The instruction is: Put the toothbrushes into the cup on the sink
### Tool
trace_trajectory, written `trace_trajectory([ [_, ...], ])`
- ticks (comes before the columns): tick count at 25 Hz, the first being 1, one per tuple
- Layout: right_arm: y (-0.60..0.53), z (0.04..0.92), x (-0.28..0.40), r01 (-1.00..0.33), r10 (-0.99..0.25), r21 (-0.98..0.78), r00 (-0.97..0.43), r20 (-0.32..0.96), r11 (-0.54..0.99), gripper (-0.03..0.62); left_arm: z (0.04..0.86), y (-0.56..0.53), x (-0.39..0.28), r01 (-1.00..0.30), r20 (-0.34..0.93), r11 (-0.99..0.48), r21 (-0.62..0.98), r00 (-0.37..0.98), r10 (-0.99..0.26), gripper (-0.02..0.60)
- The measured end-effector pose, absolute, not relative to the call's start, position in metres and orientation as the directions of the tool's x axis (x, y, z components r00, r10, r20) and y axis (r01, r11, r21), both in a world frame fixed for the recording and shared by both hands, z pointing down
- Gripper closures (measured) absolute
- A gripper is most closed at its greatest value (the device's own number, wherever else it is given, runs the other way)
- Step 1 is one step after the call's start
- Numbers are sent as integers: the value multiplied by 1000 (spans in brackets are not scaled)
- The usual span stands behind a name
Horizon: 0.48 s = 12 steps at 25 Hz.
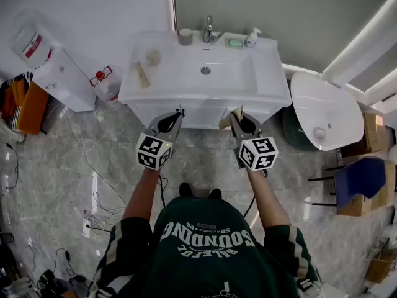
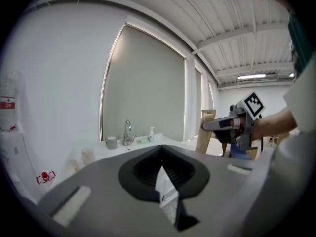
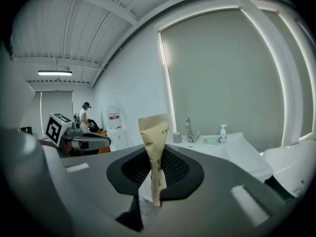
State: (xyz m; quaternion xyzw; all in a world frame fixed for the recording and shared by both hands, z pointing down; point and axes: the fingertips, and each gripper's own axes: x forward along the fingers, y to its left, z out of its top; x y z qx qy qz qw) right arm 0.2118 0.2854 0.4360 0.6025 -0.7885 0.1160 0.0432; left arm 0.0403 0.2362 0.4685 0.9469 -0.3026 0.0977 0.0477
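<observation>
Toothbrush packet (image 3: 154,147): brown paper, printed, upright between the right gripper's jaws; top end flared above the jaws; held in the air on the near side of the sink, not over it; contents not visible.
Right gripper (image 1: 237,115): jaws clamped on the packet, pointing toward the sink front.
Left gripper (image 1: 178,113): jaws together at the tips, nothing between them; level with the right gripper and to its left, well apart from it.
Sink (image 1: 267,79): white basin unit against the far wall, drain at the centre.
Grey cup (image 1: 185,36): upright on the far rim, just left of the tap.
Tap (image 1: 208,30): at the middle of the far rim.
Clear cup (image 1: 152,57): upright on the left part of the counter, nearer than the grey cup.
Tan item (image 1: 143,75): lying on the left part of the counter, just near of the clear cup; too small to identify.
Soap dish (image 1: 234,42): green, right of the tap.
Pump bottle (image 1: 251,38): at the far right corner, just beside the soap dish.
Dispenser (image 1: 59,73): white, on the floor left of the sink.
</observation>
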Motion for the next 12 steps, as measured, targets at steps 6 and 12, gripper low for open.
trace_trajectory([
  [6, 277, 438, 196, -957, -935, -134, -282, 215, 258, 548, 468, 229, 26, -583, 208, -812, 38, 799, -564, 532],
  [12, 264, 437, 171, -955, -938, -150, -282, 200, 255, 548, 469, 215, 6, -570, 209, -821, 17, 806, -554, 532],
])
